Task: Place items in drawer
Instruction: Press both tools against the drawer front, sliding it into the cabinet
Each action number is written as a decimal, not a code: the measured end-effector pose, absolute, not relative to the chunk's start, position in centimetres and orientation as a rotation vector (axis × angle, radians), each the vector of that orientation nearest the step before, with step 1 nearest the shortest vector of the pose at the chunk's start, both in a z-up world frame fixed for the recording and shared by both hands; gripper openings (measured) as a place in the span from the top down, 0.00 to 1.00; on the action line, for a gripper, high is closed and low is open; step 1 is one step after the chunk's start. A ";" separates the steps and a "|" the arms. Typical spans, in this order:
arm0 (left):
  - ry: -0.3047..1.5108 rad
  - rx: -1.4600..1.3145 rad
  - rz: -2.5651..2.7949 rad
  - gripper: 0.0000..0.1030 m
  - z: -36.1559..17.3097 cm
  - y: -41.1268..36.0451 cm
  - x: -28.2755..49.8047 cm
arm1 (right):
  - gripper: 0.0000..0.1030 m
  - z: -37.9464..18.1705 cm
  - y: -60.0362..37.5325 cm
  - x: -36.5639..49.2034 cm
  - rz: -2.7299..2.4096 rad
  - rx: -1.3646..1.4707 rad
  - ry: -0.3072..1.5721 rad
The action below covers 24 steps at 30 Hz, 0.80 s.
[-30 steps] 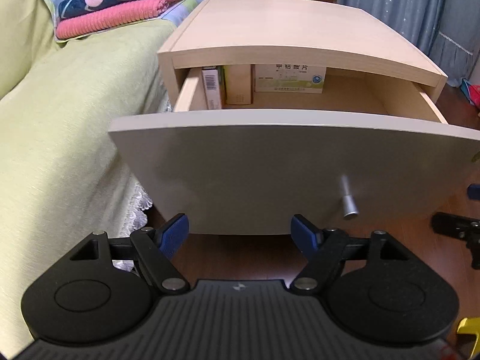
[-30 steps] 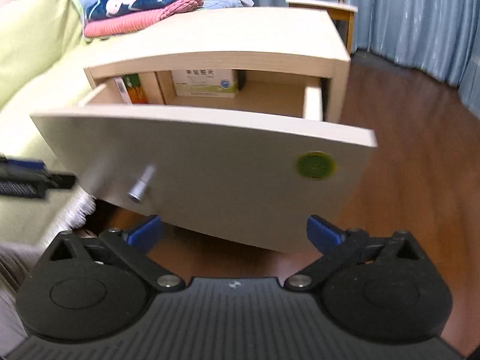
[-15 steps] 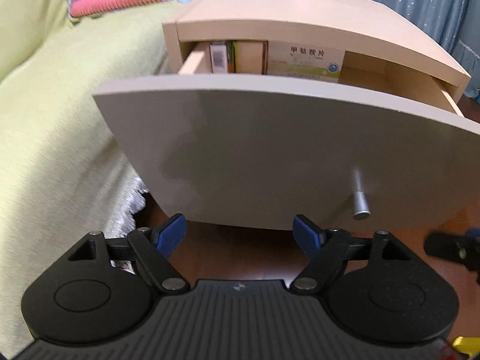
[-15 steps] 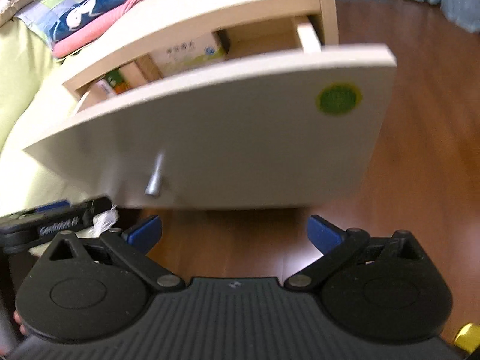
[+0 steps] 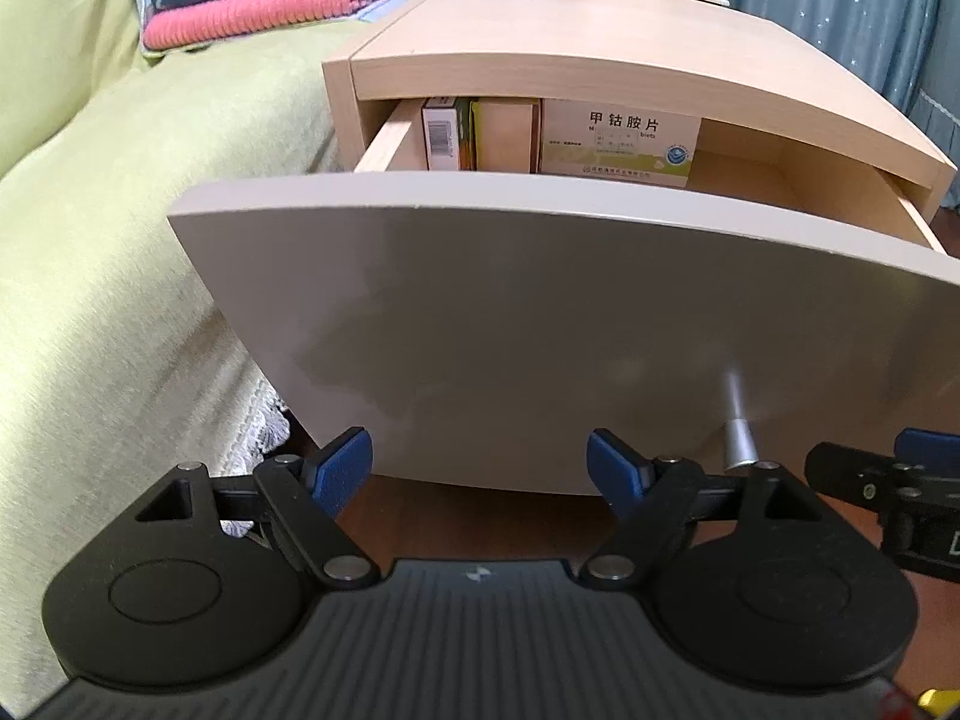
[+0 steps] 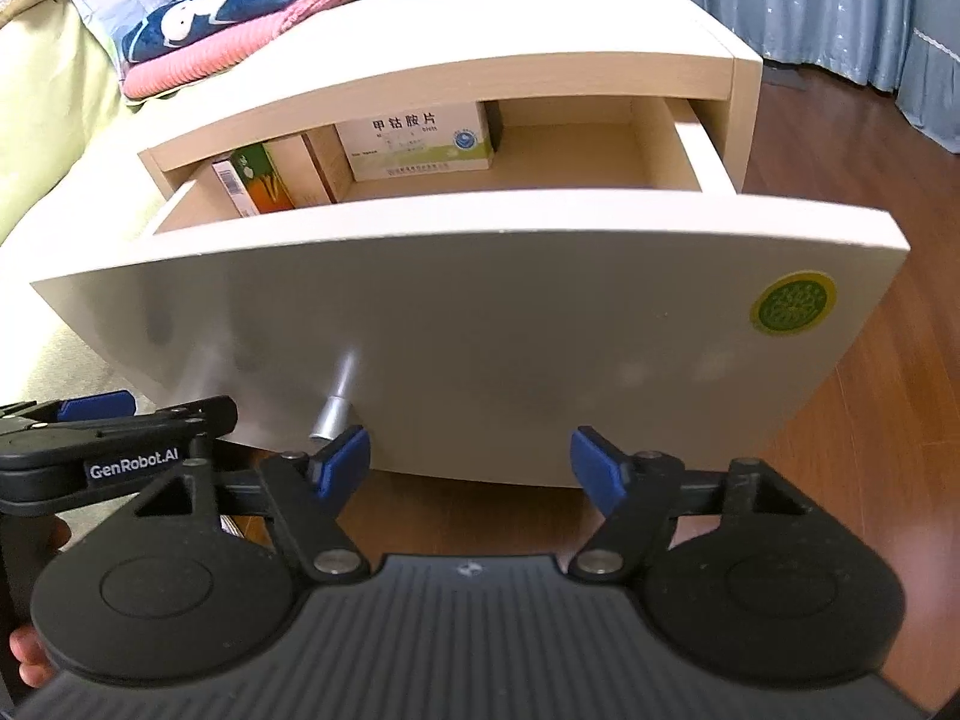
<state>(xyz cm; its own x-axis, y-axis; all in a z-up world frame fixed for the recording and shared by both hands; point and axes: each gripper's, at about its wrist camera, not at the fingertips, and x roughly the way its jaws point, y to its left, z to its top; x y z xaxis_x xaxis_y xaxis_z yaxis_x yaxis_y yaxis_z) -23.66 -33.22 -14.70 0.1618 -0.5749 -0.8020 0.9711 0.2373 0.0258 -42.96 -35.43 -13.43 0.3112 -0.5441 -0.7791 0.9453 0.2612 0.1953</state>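
Beside the bed: we face a pale wood nightstand [image 6: 540, 24] with its drawer [image 6: 384, 324] pulled out.
Drawer contents: we see a white medicine box [image 6: 420, 141] standing at the back, and a narrow green and orange box [image 6: 261, 180] upright near the drawer's left wall.
Knob: a metal knob [image 6: 333, 405] sticks out low on the drawer front.
Left gripper [image 5: 480, 471]: we hold it low before the drawer front, fingers apart, gripping nothing.
Right gripper [image 6: 469, 468]: we hold it beside the left one, fingers apart and bare; its left pad sits just beside the knob.
Bed: folded blankets [image 6: 240, 18] lie on the green cover [image 5: 90, 276].
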 end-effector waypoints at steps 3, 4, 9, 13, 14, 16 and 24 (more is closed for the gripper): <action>0.769 0.638 -1.214 0.23 -14.7 -33.6 -23.7 | 0.32 -13.6 -35.8 -42.9 -1.126 0.731 0.653; 0.768 0.641 -1.213 0.23 -14.7 -33.7 -23.7 | 0.32 -13.5 -35.9 -42.9 -1.131 0.729 0.650; 0.757 0.659 -1.210 0.22 -14.6 -34.3 -24.1 | 0.32 -13.8 -36.5 -42.4 -1.144 0.731 0.648; 0.752 0.666 -1.205 0.22 -14.6 -34.4 -24.2 | 0.32 -13.9 -36.7 -42.5 -1.145 0.729 0.643; 0.751 0.666 -1.205 0.22 -14.6 -34.5 -24.2 | 0.32 -13.9 -36.7 -42.4 -1.147 0.729 0.642; 0.749 0.667 -1.204 0.22 -14.7 -34.5 -24.3 | 0.32 -13.9 -36.7 -42.3 -1.152 0.729 0.638; 0.740 0.669 -1.198 0.22 -14.7 -34.7 -24.4 | 0.32 -13.9 -37.0 -42.0 -1.163 0.717 0.639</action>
